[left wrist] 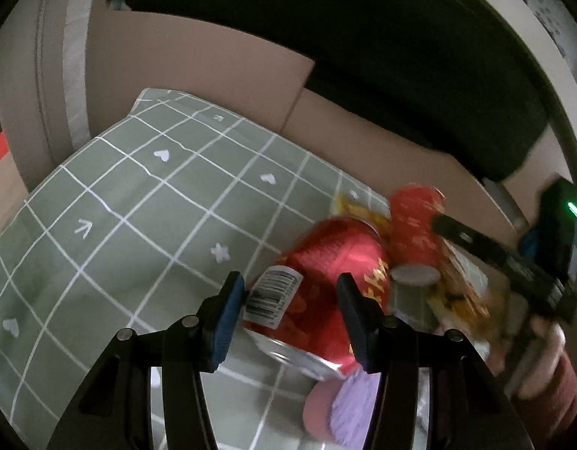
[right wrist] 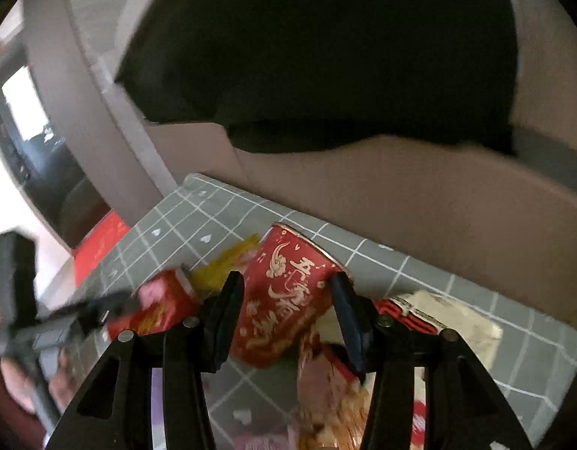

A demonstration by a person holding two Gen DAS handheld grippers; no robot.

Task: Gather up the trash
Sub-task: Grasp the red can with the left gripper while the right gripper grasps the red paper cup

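L wrist cam sits behind the left tongs (left wrist: 288, 318), looking fwd and steeply down, very close over the checked cloth (left wrist: 138, 195). R wrist cam does the same behind the right tongs (right wrist: 286, 318), angled in from the opposite side. Both face the cardboard box (left wrist: 221, 71) w/ black bag at the far edge. Shared: the two red cans, the yellow wrapper, the cloth. Each cam catches the other tool at frame edge, R in L view, L in R view.

light: dim, bright at right-wrist left edge | blur: motion smear — strongest right | edges: fisheye-bent, black corners
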